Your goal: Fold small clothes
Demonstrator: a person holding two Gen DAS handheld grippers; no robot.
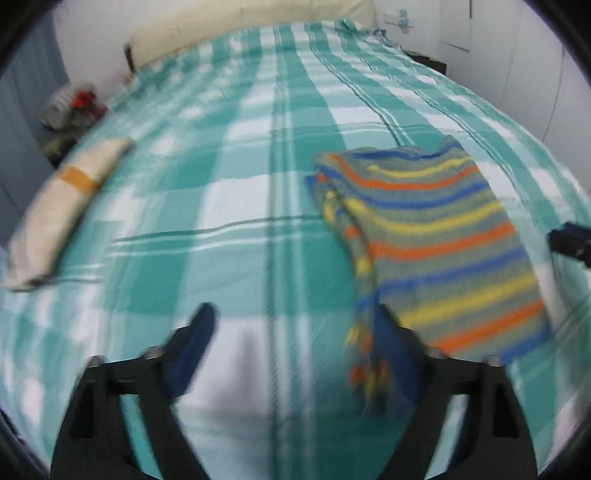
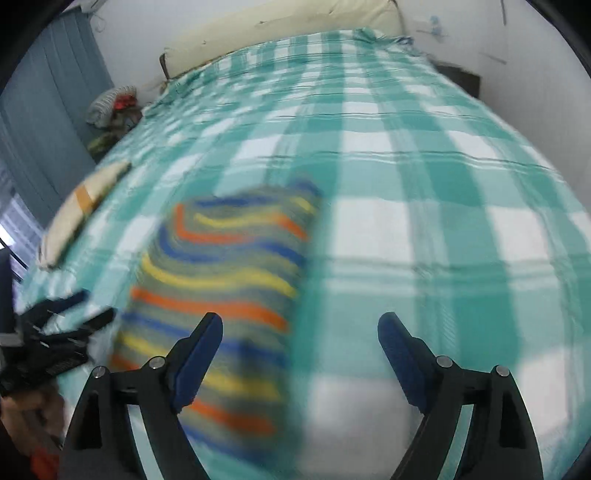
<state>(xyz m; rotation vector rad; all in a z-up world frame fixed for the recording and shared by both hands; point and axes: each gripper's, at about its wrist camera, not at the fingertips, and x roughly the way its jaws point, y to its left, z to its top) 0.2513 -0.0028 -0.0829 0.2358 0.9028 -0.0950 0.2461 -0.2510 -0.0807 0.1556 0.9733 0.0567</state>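
A striped garment point(image 1: 436, 236) in grey, orange, yellow and blue lies folded on the teal checked bed cover point(image 1: 229, 206). My left gripper point(image 1: 295, 317) is open; a loose edge of the garment hangs over its right finger point(image 1: 391, 343). My right gripper point(image 2: 301, 328) is open and empty, with the garment point(image 2: 221, 288) under its left finger point(image 2: 199, 347). The left gripper shows at the left edge of the right wrist view point(image 2: 62, 332). The right gripper's tip shows at the right edge of the left wrist view point(image 1: 570, 242). Both views are blurred.
A folded beige cloth with an orange band point(image 1: 66, 206) lies at the bed's left side, also in the right wrist view point(image 2: 81, 206). A pile of things point(image 1: 70, 110) sits beyond the bed's left edge. A cream headboard point(image 2: 288, 26) stands at the far end.
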